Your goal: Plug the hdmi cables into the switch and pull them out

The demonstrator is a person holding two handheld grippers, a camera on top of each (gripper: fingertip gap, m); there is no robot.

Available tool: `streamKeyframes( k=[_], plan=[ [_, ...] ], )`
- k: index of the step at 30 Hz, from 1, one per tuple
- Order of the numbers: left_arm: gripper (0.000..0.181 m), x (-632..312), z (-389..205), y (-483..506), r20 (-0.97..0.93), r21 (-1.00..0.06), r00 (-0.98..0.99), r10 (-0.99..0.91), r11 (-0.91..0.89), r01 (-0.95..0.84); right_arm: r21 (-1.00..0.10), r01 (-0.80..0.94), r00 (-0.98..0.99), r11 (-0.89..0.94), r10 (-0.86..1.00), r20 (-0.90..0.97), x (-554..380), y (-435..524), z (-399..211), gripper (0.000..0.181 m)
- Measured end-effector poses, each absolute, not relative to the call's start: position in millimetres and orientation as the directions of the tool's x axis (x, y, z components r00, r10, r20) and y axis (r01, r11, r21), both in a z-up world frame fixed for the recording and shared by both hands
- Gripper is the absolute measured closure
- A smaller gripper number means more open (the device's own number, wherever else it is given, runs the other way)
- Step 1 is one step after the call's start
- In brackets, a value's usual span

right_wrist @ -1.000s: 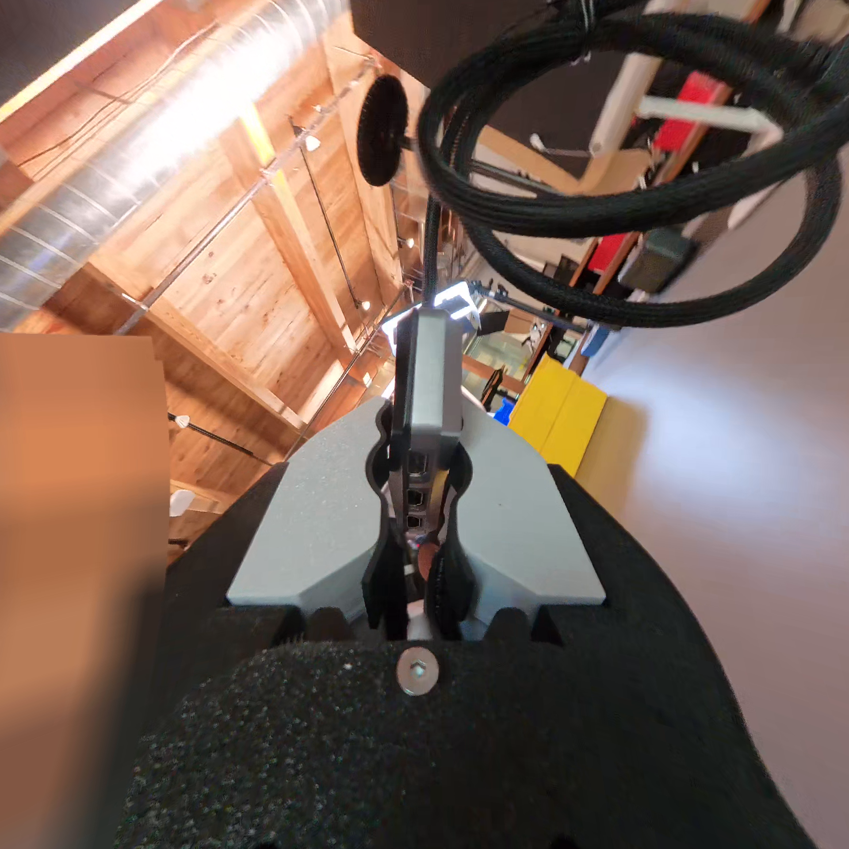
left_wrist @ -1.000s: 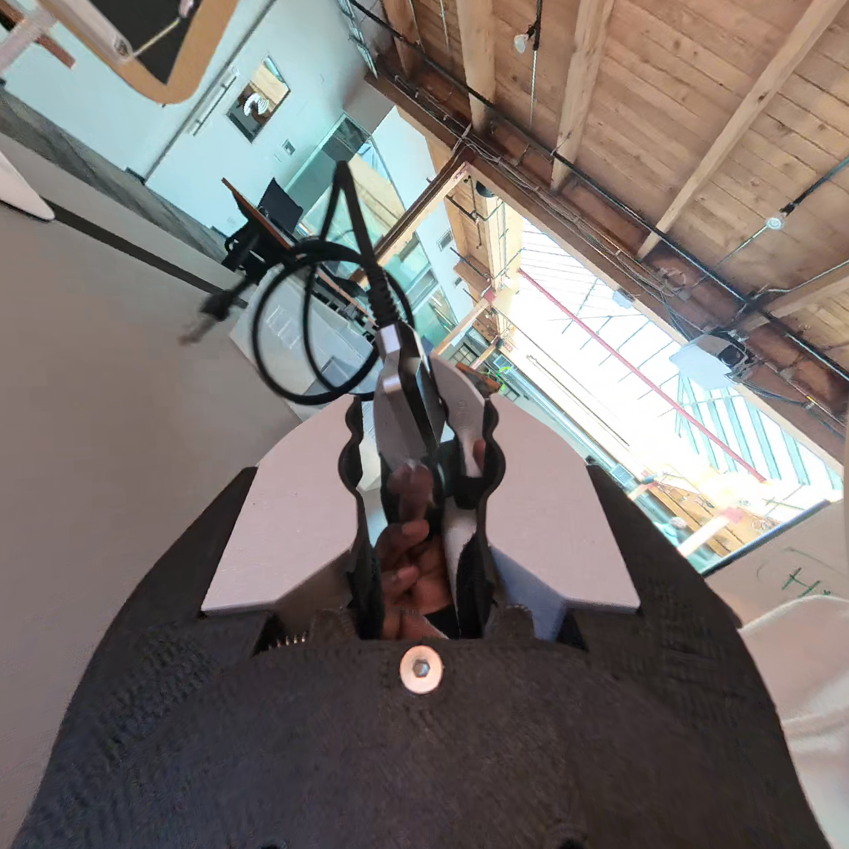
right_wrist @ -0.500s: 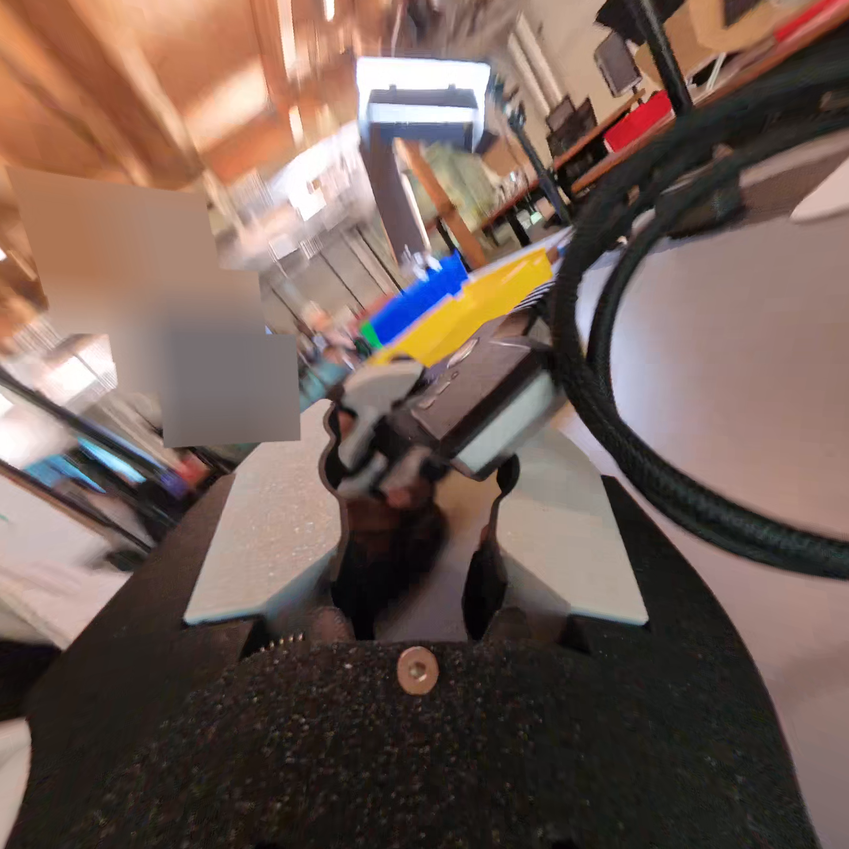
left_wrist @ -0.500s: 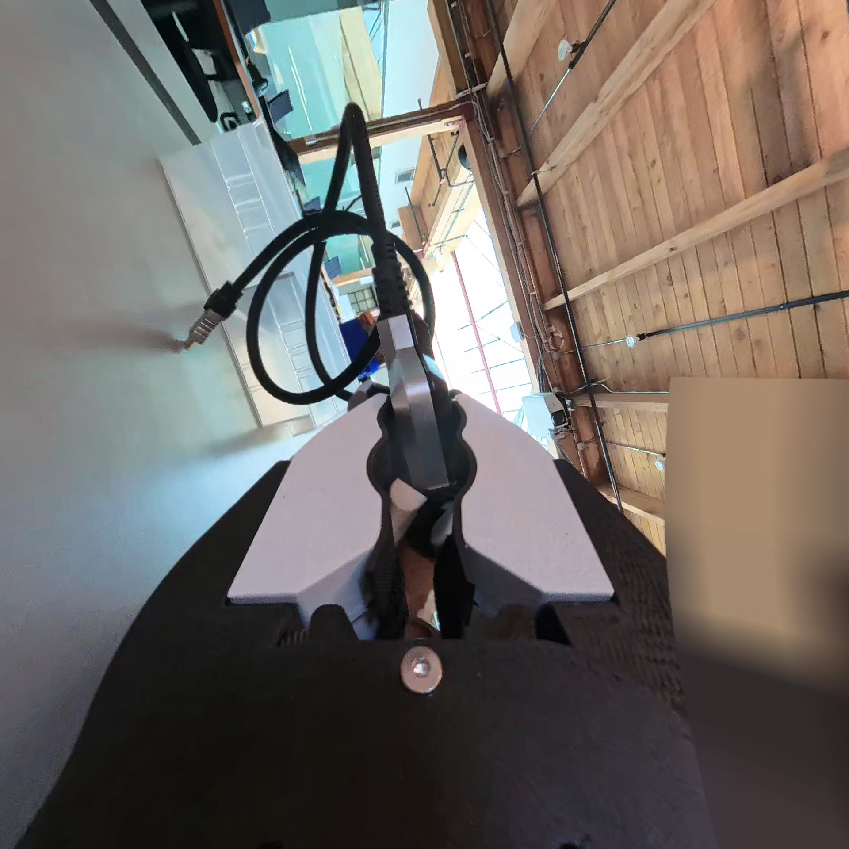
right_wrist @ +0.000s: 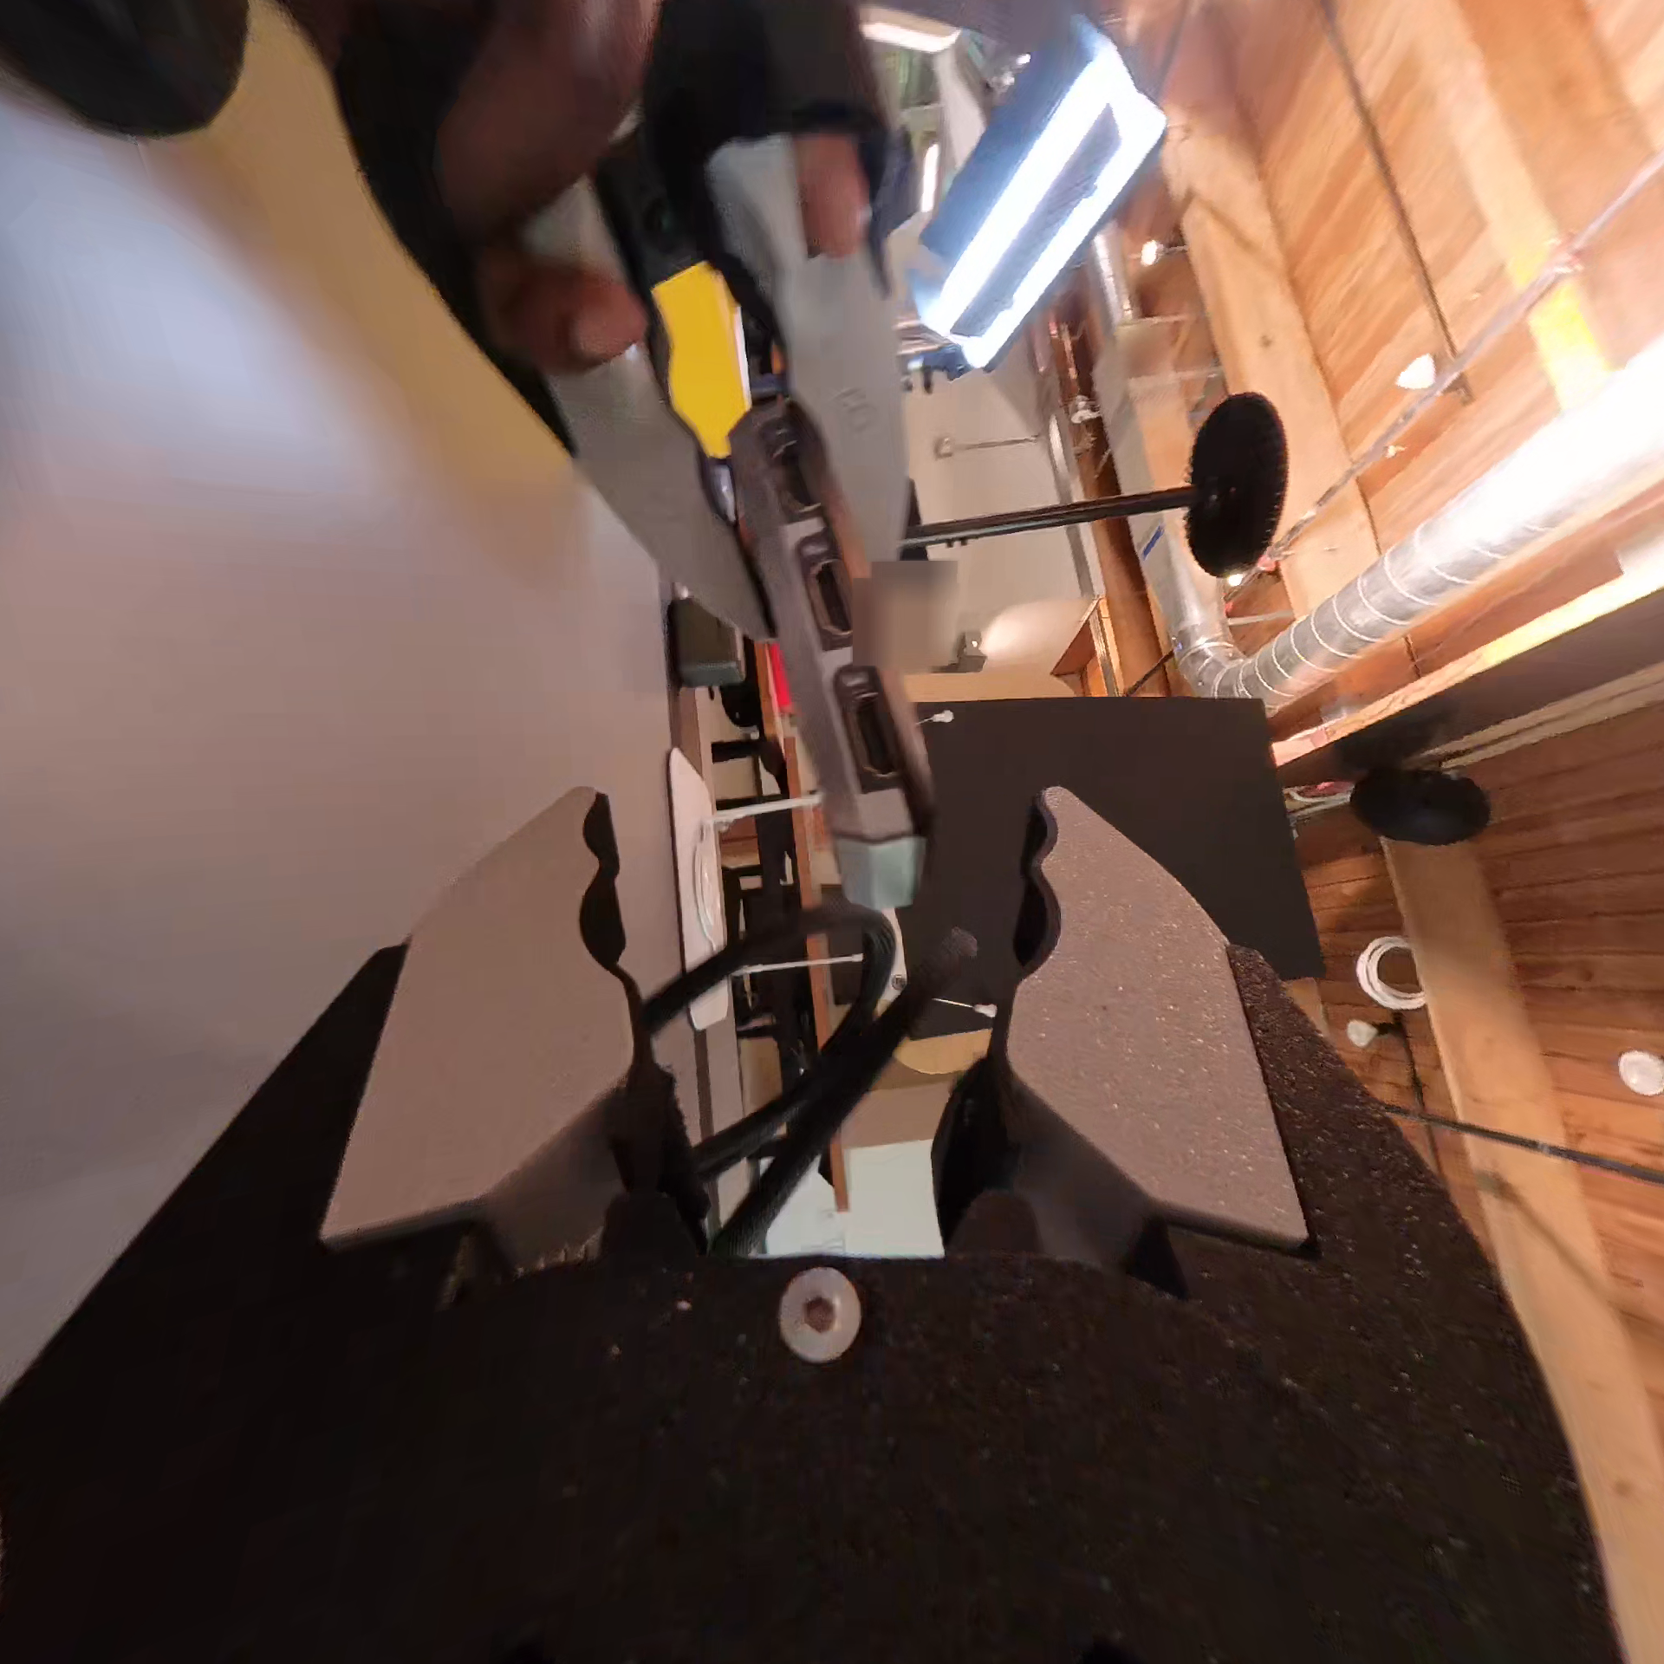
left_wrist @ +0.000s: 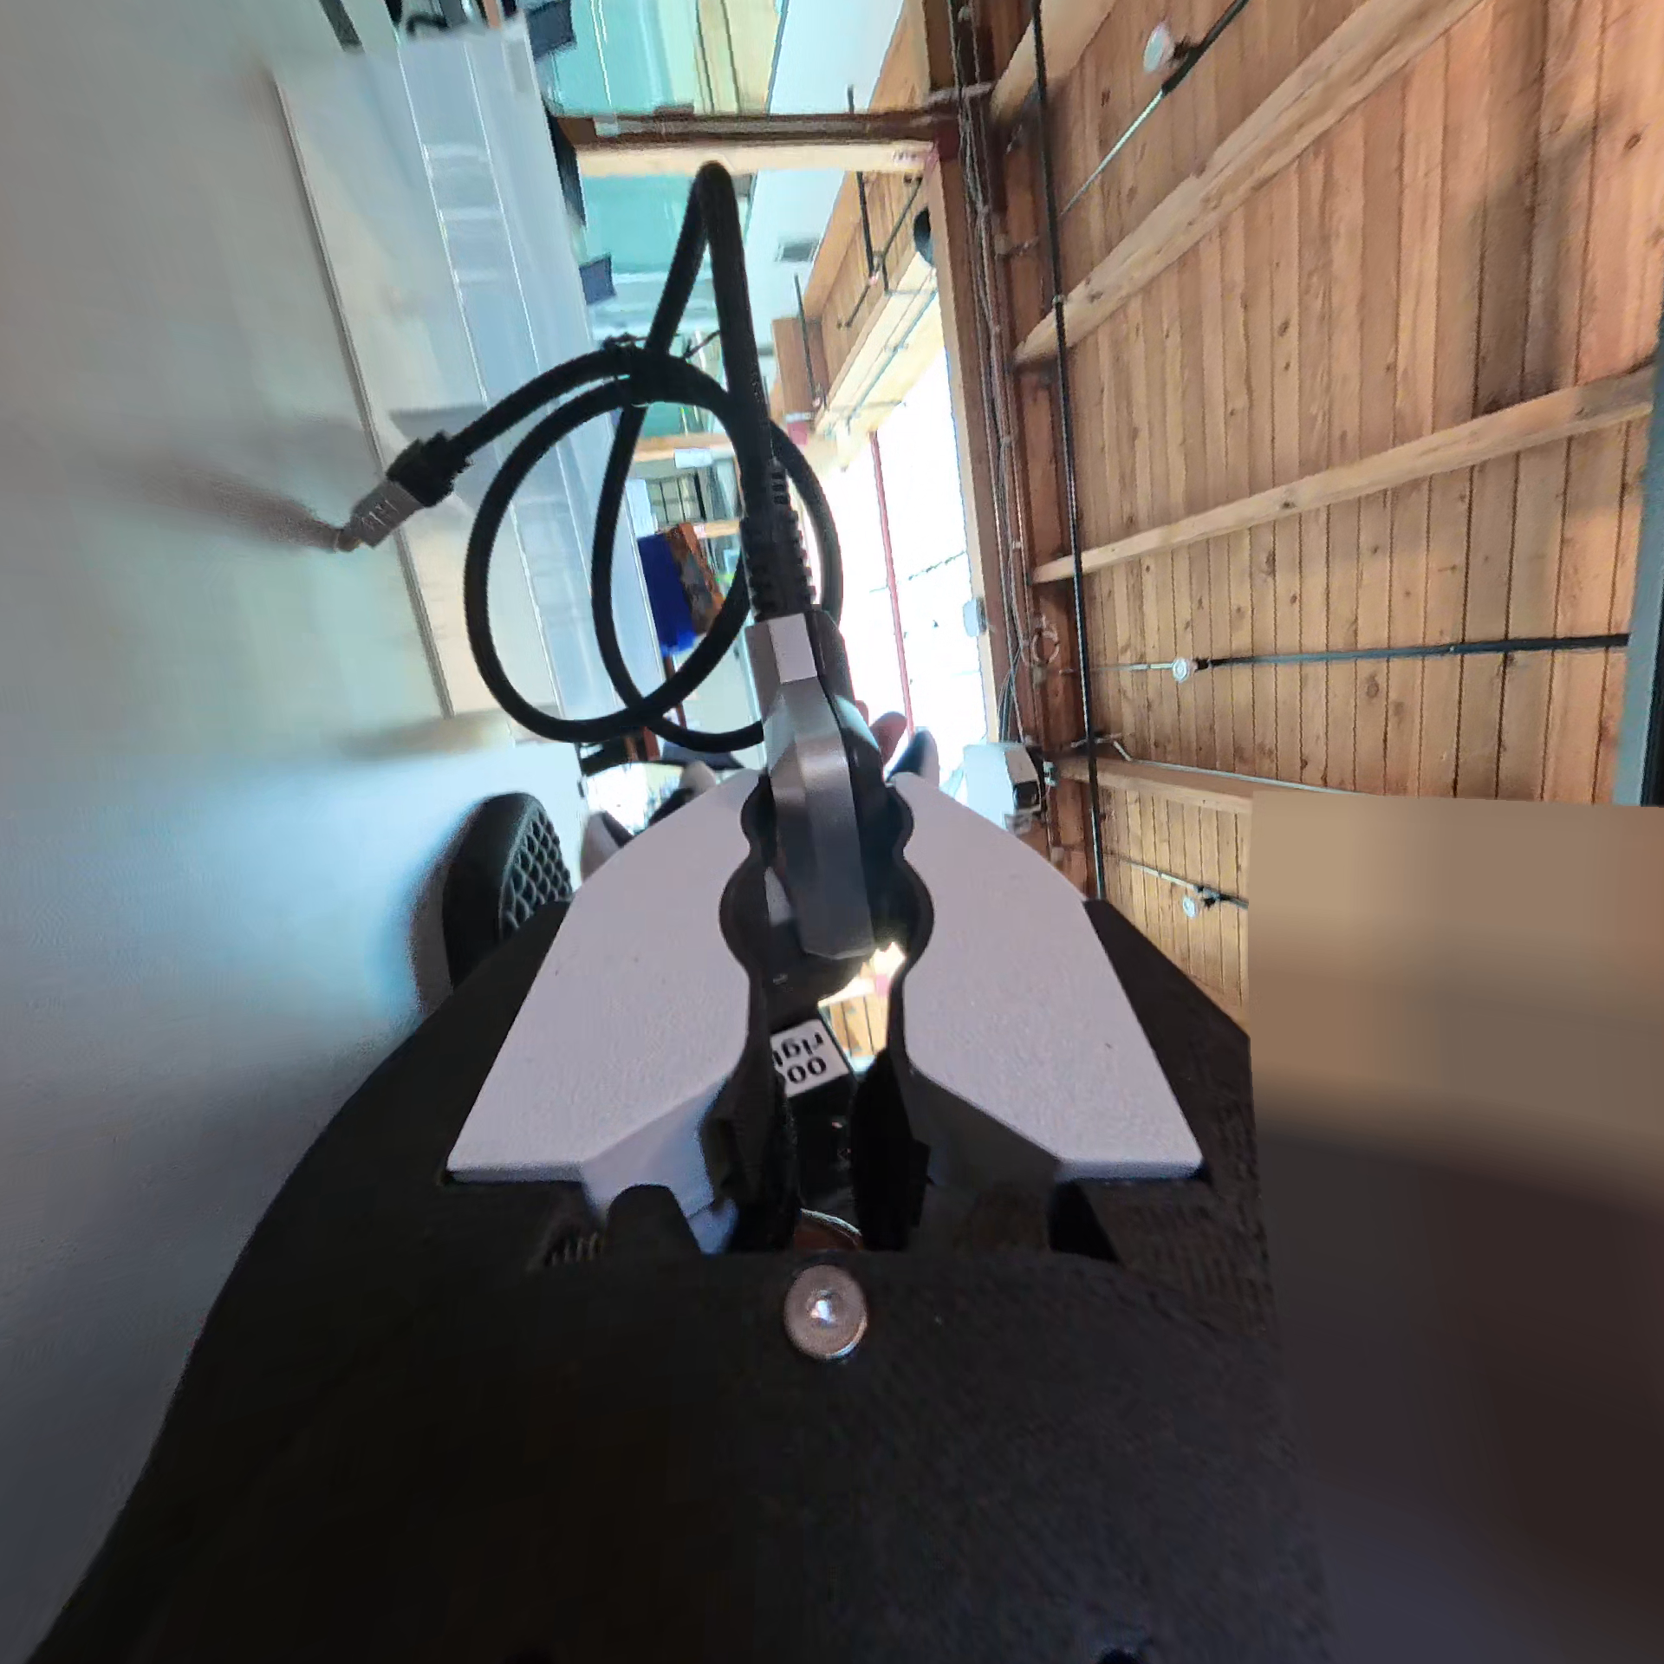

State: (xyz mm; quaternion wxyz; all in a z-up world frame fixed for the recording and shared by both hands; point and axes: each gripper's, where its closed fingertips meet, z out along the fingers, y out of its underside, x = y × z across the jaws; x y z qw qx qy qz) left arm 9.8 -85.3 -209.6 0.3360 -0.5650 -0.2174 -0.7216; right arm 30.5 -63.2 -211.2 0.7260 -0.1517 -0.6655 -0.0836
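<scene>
My right tool (right_wrist: pixel 819 810) has let go of the switch (right_wrist: pixel 833 630) since half a second back and now stands spread and empty, just off its near end. The switch stays clenched in my left tool (left_wrist: pixel 828 792), empty ports turned toward the right tool, its black lead (left_wrist: pixel 477 558) looping beyond to a loose plug (left_wrist: pixel 383 509). Next, I judge: keep the left squeeze firm, take a plug by its shell, meet a port squarely
</scene>
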Motion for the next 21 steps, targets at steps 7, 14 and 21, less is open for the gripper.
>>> streamKeyframes(
  k=[7,14,21],
  plan=[
    [0.153,37,-205,-107,0.949,-0.181,-0.108,-0.296,-0.791,0.584,-0.113,0.251,0.089,0.961,0.094,0.992,28,-85,-207,0.158],
    [0.136,20,-194,-118,0.578,-0.800,0.483,-0.658,-0.337,0.497,-0.415,0.284,0.213,0.864,0.366,0.906,38,-58,-198,0.158],
    [0.131,-30,-157,-154,0.236,-0.882,0.877,-0.418,0.288,0.374,-0.488,0.296,0.244,0.821,0.428,0.870,38,-47,-202,0.158]
  ],
)
